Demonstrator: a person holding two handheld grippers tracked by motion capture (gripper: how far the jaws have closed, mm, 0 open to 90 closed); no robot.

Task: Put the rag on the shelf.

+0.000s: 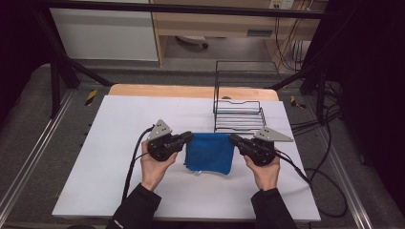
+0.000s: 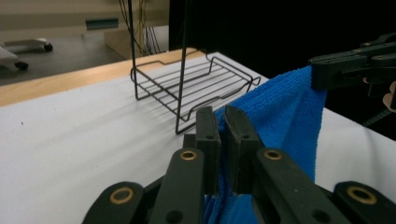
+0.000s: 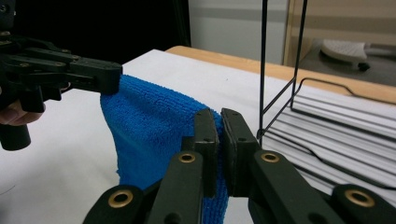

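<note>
A blue microfibre cloth (image 1: 209, 152) hangs stretched between my two grippers above the white table top (image 1: 119, 124). My left gripper (image 1: 189, 137) is shut on the cloth's far left corner, and my right gripper (image 1: 234, 139) is shut on its far right corner. In the left gripper view the cloth (image 2: 280, 112) runs from my own shut jaws (image 2: 223, 116) across to the other gripper at the upper right. In the right gripper view the cloth (image 3: 149, 126) is pinched between the jaws of my right gripper (image 3: 218, 119) and drapes down toward the table.
A black wire rack (image 1: 237, 102) stands just behind the cloth at the back right of the table. A wooden strip (image 1: 191, 90) edges the far side. Cables (image 1: 305, 171) trail off the right; a metal frame surrounds the table.
</note>
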